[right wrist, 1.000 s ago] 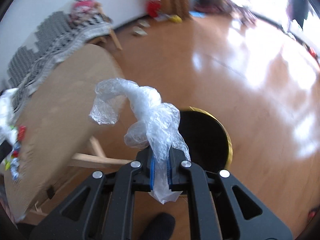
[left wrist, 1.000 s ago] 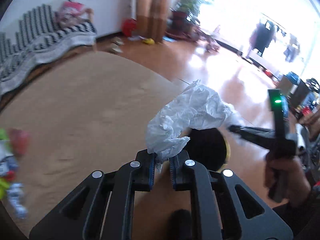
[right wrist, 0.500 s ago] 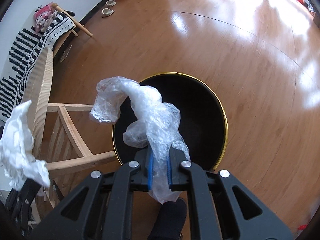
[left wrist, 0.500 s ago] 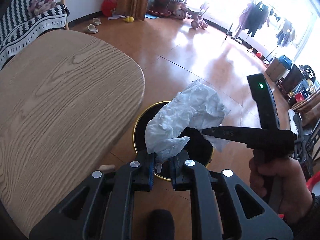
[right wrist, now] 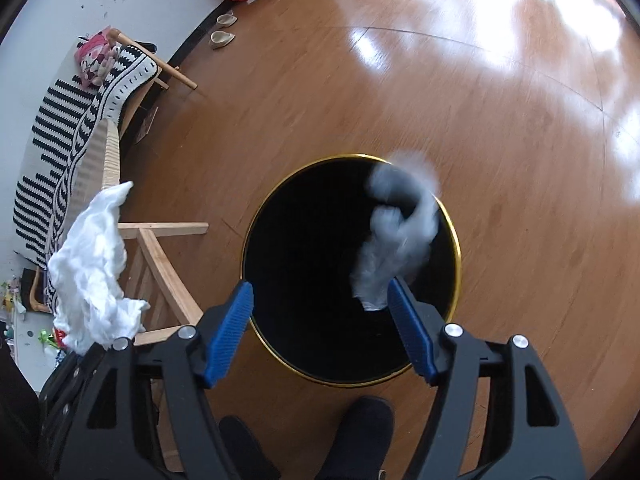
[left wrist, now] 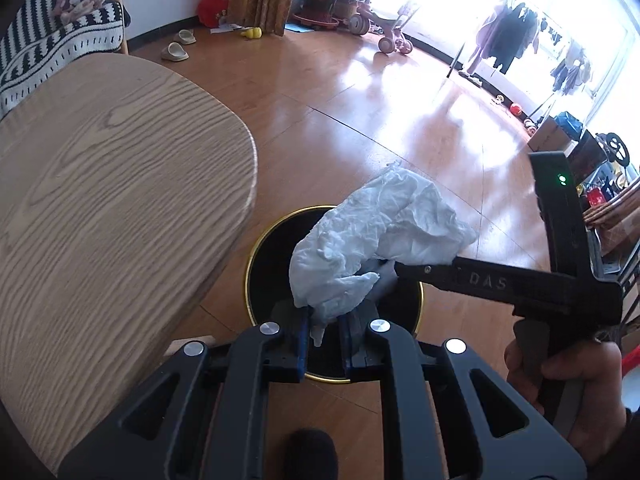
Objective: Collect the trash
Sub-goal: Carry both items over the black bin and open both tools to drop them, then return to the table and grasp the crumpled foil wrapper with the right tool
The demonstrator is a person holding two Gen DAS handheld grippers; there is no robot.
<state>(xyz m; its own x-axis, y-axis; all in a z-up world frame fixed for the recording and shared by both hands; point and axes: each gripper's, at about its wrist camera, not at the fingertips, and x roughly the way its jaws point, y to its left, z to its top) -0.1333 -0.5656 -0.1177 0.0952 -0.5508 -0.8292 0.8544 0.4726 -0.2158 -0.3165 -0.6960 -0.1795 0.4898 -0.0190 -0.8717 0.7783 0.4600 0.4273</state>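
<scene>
One wooden floor (right wrist: 500, 128) filled both views, and one pale wood counter (left wrist: 100, 208) with a rounded corner stood at the left, its top bare where the left wrist view showed it. Against the wall sat one bench draped in a black-and-white striped blanket (right wrist: 60, 148), with two slippers (left wrist: 176, 50) on the floor nearby. One round black bin (right wrist: 312, 280) with a gold rim stood on the floor just beside the counter's legs, below both tools.

There were two pieces of trash. One crumpled white tissue (left wrist: 372, 240) was pinched at its lower end by the left gripper (left wrist: 324, 340), whose jaws were pressed nearly together on it, holding it above the bin's mouth. One wad of clear plastic wrap (right wrist: 400, 240), blurred, hung over the bin's opening just beside the right-hand blue pad (right wrist: 412, 340).

The right gripper (right wrist: 320, 332) had its jaws spread wide; they had just been opening, and no pad pressed on the wrap. One hand (left wrist: 568, 384) gripped that tool's handle, and two dark shoes (right wrist: 352, 440) showed at the lower edge
</scene>
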